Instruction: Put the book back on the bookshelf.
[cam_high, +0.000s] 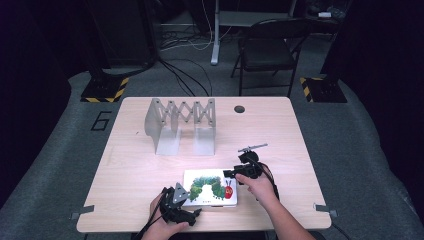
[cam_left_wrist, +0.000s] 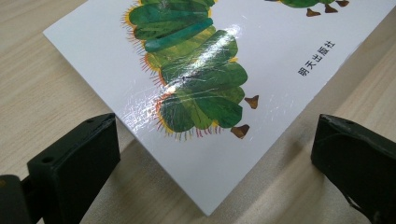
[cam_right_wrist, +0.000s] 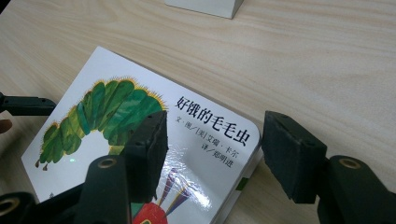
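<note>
Pale wood table (cam_high: 130, 165) under both hands: the right gripper (cam_right_wrist: 212, 154) straddles the book's (cam_right_wrist: 140, 135) corner, jaws parted, one pad over the cover, one off its edge. Left gripper (cam_left_wrist: 212, 154) gapes wide at the near corner, holding nothing; a metal rack (cam_high: 182, 122) stands well behind.

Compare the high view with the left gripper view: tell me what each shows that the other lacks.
High view alone: the grey accordion-style metal book rack, a black folding chair, both hands and the right gripper at the book's corner. Left gripper view alone: small black printed characters and the left gripper with fingers wide apart. Both: the white caterpillar picture book on the light wooden table.
</note>
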